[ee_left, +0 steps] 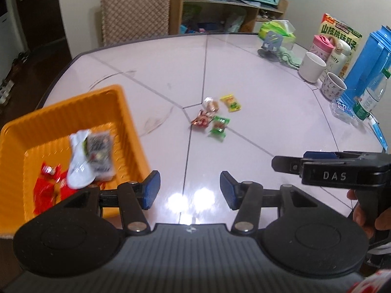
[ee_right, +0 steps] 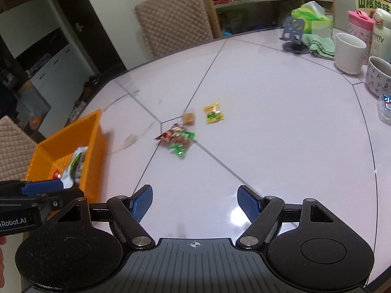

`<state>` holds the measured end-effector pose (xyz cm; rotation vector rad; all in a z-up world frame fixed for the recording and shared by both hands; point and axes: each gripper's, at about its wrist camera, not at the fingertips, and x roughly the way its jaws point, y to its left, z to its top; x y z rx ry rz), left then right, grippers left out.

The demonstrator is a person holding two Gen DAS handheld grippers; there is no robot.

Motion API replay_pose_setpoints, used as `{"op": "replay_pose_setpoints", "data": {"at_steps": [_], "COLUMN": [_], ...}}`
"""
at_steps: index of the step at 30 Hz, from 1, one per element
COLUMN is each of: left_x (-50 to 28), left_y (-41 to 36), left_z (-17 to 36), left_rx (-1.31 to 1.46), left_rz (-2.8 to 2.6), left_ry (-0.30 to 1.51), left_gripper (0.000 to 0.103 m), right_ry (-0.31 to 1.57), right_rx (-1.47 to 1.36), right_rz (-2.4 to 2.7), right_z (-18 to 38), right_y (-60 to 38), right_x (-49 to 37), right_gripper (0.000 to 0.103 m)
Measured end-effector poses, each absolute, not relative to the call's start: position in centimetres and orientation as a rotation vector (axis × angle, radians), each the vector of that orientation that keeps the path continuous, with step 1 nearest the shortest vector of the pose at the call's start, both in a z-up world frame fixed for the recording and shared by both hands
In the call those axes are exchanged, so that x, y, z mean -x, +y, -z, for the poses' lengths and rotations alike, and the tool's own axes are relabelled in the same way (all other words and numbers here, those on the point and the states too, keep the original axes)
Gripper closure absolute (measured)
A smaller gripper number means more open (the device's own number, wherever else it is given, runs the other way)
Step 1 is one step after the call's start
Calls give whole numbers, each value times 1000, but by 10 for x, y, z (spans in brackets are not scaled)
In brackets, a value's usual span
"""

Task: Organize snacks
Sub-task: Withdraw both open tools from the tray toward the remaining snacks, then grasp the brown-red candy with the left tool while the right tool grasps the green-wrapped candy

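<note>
An orange basket (ee_left: 119, 112) (ee_right: 94, 136) stands at the table's left side, holding a white snack bag (ee_left: 91, 156) (ee_right: 74, 168) and red packets (ee_left: 48, 185). Several small snack packs lie together mid-table: a yellow one (ee_left: 231, 102) (ee_right: 213, 114), a green one (ee_left: 219, 125) (ee_right: 183, 144), a red-brown one (ee_left: 201, 119) (ee_right: 168, 134) and a clear brown one (ee_left: 211, 104) (ee_right: 188, 118). My left gripper (ee_left: 190, 190) is open and empty beside the basket's near right corner. My right gripper (ee_right: 195, 204) is open and empty over bare table, short of the packs.
Along the table's right edge stand white cups (ee_left: 311, 66), a patterned mug (ee_right: 377, 75), a pink bottle (ee_right: 359, 24), a blue jug (ee_left: 369, 61), a water bottle (ee_left: 371, 95), a snack box (ee_left: 342, 34) and a phone stand (ee_right: 293, 36). A quilted chair (ee_right: 173, 19) stands behind the table.
</note>
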<state>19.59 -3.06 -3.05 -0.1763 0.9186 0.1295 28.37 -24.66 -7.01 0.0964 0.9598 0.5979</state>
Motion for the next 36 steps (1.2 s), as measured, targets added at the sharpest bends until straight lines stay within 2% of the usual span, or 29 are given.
{"op": "replay_pose_setpoints", "data": {"at_steps": [12,18,27,31,36], "left_x": [-260,-291,-334,-354,-369], "left_y": [-31,-27,-26,-26,-27], "left_z": [45,59,83,99,113], "left_rx": [122,93,35,19,-22], "left_rz": [-106,-66,4,31,46], "left_ry": [909,935,978,1018,1049], "left_gripper": [54,61,63,70,71], "right_ry": [946,948,967,975,992], "right_rx": [-83,-96,-147,-164,-181], "right_rz": [-595,-559,-469,-438,-402], "right_z": [89,99,110,113,119], "right_y": [-226,-224,-239,-248,-261], "right_x": [-321,-339,-364,-369,-371], "right_gripper": [27,27,27,27,27]}}
